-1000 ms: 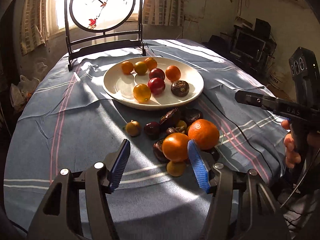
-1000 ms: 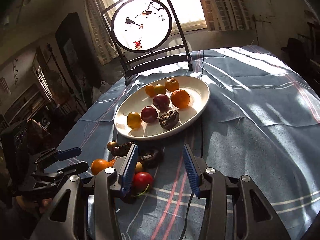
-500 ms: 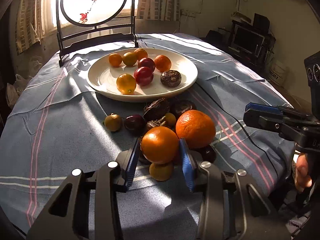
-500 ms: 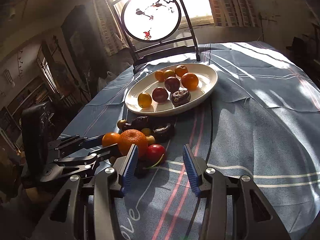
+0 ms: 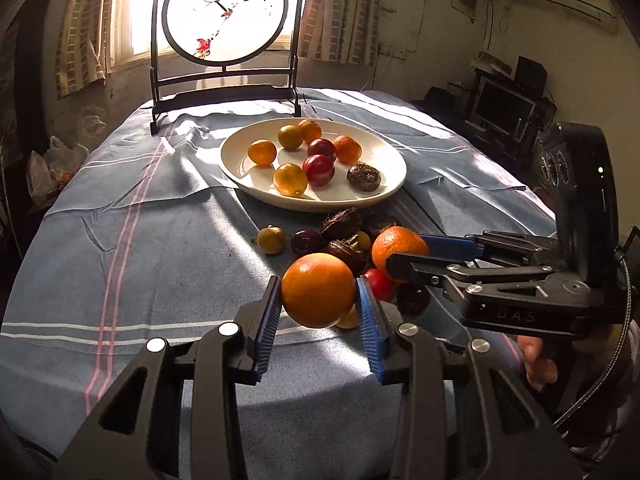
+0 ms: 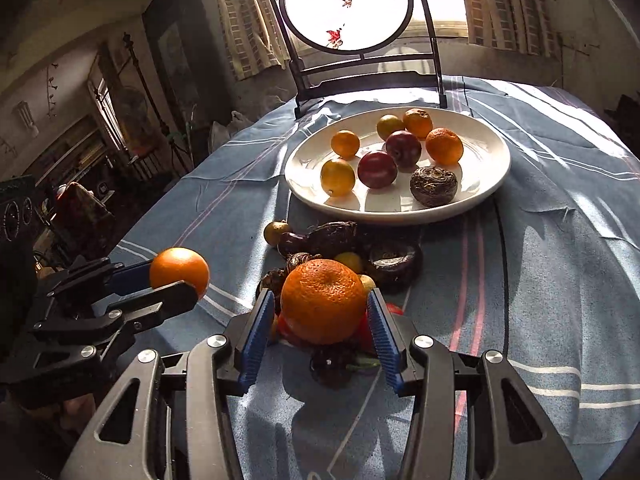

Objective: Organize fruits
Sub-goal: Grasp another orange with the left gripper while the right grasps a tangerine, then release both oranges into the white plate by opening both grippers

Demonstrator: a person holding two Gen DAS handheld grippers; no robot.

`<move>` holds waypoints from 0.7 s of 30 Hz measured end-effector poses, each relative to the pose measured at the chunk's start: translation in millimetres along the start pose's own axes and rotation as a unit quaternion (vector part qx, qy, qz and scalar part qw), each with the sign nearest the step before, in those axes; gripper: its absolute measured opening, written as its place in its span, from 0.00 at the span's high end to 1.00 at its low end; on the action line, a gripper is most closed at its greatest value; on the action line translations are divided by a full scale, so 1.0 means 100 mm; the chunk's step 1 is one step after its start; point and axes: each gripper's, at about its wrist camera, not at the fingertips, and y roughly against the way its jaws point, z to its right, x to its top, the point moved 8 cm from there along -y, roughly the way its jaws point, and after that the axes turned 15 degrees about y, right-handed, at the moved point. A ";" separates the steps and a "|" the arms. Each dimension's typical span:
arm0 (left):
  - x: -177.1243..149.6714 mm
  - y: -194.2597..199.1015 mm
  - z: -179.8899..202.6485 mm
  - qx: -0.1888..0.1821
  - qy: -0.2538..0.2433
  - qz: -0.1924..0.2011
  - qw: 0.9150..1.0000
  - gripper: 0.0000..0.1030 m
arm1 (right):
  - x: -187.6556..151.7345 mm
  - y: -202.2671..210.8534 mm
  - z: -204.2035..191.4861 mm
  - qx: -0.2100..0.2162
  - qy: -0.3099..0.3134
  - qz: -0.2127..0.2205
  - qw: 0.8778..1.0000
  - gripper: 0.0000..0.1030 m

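Between ribbed blue fingers, round dimpled orange.

Ahead of your tool, a round painted screen stands at the worktop's far edge. Checked curtains hang behind it. A blue striped cloth covers the worktop.

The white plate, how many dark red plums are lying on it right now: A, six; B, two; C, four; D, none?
B: on the white plate, two dark red plums lie side by side near the middle, among five orange and yellow citrus fruits and one dark wrinkled fruit.
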 end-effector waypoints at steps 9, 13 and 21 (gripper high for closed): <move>0.02 -0.05 -0.04 -0.007 0.010 -0.003 1.000 0.65 | 0.06 0.32 0.20 -0.019 -0.027 0.046 0.998 0.58; 0.18 -0.13 -0.03 -0.011 0.009 -0.004 1.000 0.65 | 0.18 0.48 0.57 -0.045 -0.044 0.059 0.996 0.58; 0.87 -0.71 0.08 0.014 -0.007 -0.003 1.000 0.65 | 0.58 0.25 1.22 -0.070 -0.061 0.046 0.995 0.57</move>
